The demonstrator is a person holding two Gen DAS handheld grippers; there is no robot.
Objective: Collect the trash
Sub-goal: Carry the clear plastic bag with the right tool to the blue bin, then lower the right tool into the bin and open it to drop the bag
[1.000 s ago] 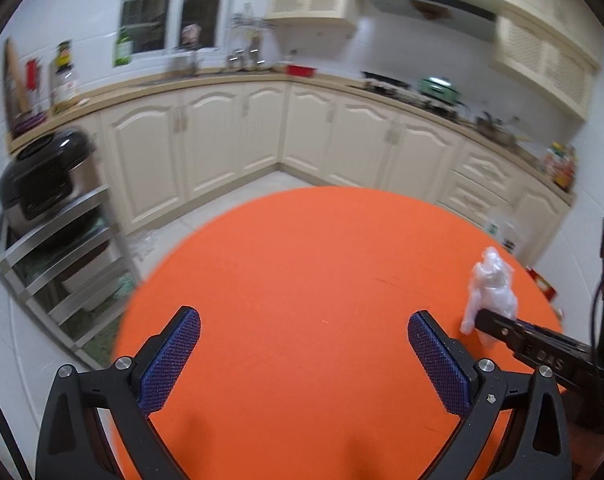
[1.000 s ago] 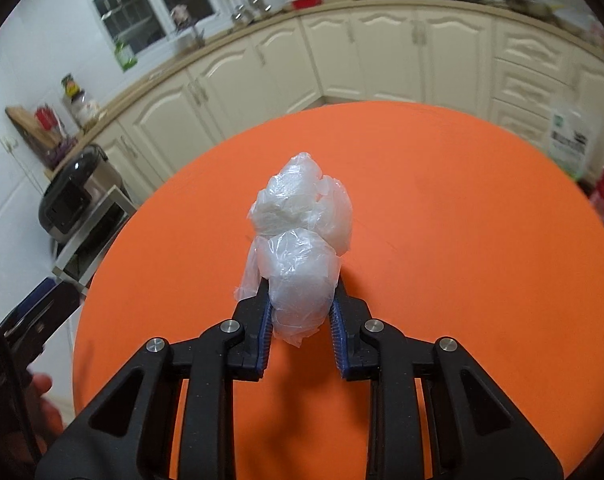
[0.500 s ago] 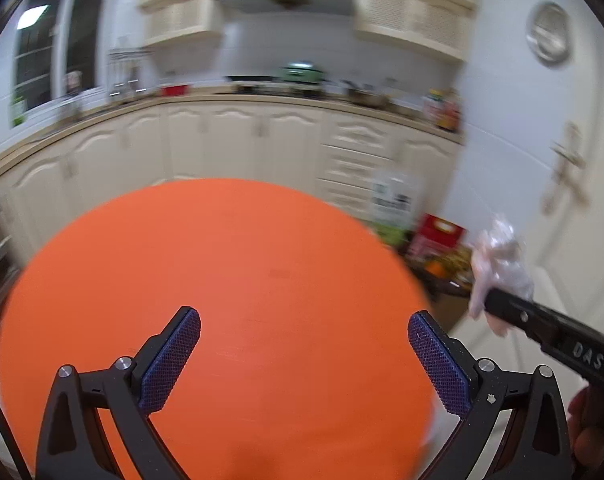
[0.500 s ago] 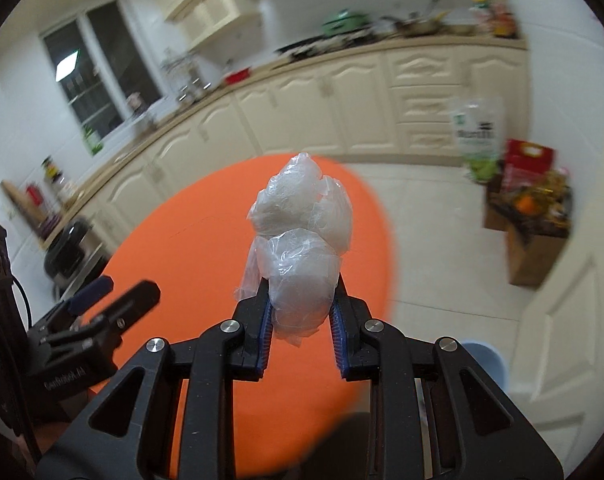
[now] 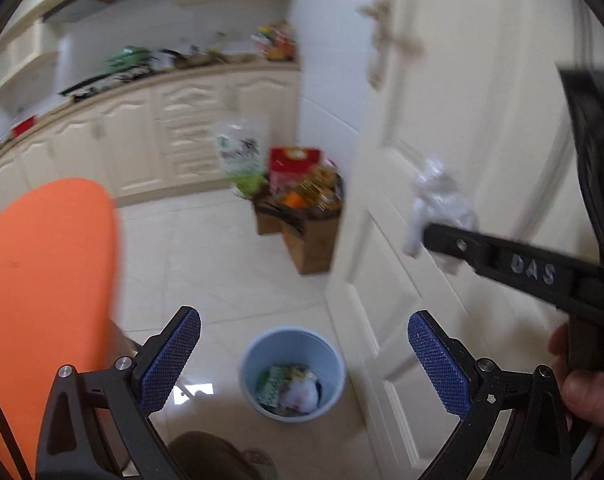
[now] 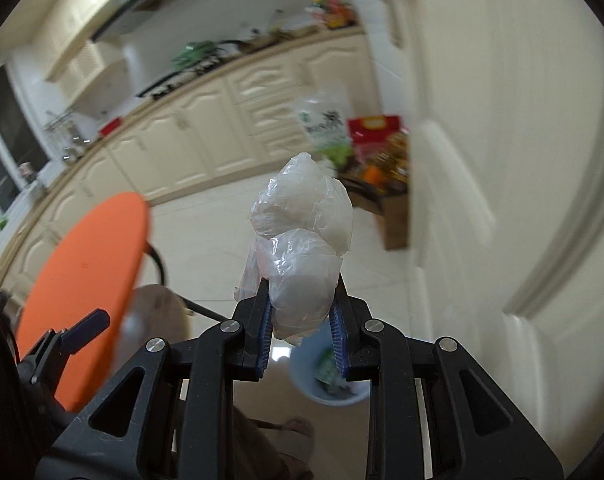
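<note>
**Crumpled plastic carried above the floor bin**

Largest to smallest. The white door (image 5: 481,128) fills the right-wrist view from 12 to 4 o'clock. The cream kitchen cabinets (image 6: 222,128) run across 10 to 12 o'clock. The orange desk (image 5: 42,280) lies at 9 o'clock in the left-wrist view, with nothing visible on the part shown. The cardboard boxes (image 5: 309,232) of groceries stand on the tiled floor (image 5: 206,264) near 12 o'clock. The light-blue bin (image 5: 292,372), already holding scraps, stands on the floor at 6 o'clock, between the left tongs' fingers as that camera sees it.

The right tongs (image 6: 302,332) are closed down to a narrow gap and pinch the lower part of the plastic wad (image 6: 302,240); most of the wad stands clear above the pads. The left tongs (image 5: 303,360) are spread wide and hold nothing.

Handling, as a judgement: the wad looks very light, soft and springy, with a slick film surface. It should compress rather than break. A pinch across its thickest folded mass, as here, seems safest; a loose flap might slide out.
</note>
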